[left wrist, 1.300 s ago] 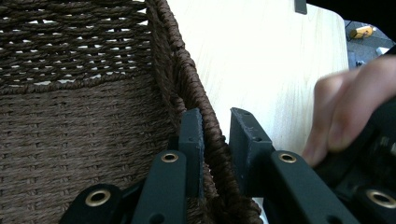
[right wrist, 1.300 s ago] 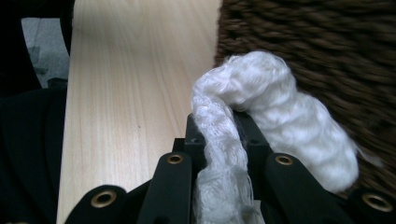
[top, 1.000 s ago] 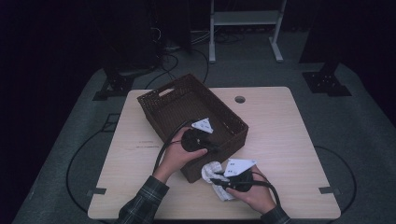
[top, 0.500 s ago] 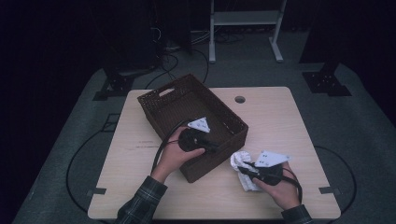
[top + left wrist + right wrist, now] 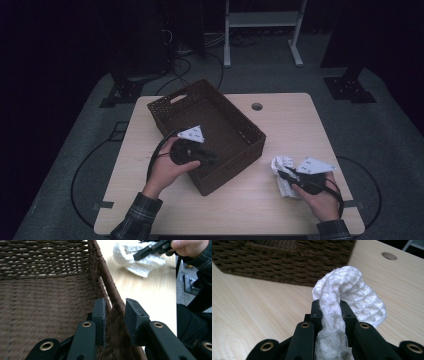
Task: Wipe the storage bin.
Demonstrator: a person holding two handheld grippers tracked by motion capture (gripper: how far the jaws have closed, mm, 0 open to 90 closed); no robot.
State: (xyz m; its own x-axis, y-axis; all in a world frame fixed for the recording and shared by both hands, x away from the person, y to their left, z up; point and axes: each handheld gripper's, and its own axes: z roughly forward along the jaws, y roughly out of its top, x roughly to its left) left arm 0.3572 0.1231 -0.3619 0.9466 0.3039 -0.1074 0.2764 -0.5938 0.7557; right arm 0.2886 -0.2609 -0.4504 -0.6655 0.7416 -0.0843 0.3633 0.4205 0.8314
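A dark brown woven basket (image 5: 235, 165) stands slantwise on the wooden table (image 5: 300, 125). My left gripper (image 5: 212, 157) is at its near wall. In the left gripper view the jaws (image 5: 115, 307) straddle the basket's wall (image 5: 50, 290); they have just been opening and stand slightly off it. To the right, my right gripper (image 5: 285, 175) is shut on a white knitted cloth (image 5: 281, 167) just above the table. In the right gripper view the cloth (image 5: 352, 290) bulges out between the jaws (image 5: 330, 306), with the basket (image 5: 287, 260) beyond. The cloth (image 5: 135, 260) and right gripper (image 5: 136, 257) appear far off in the left gripper view.
A round cable hole (image 5: 257, 106) sits near the table's far edge. A white metal stand (image 5: 260, 20) and cables lie on the dark floor behind. Bare tabletop lies right of the basket and along the front edge.
My right gripper has carried the white cloth to the right, away from the basket's near corner. My left hand has shifted a little to the left along the basket's wall.
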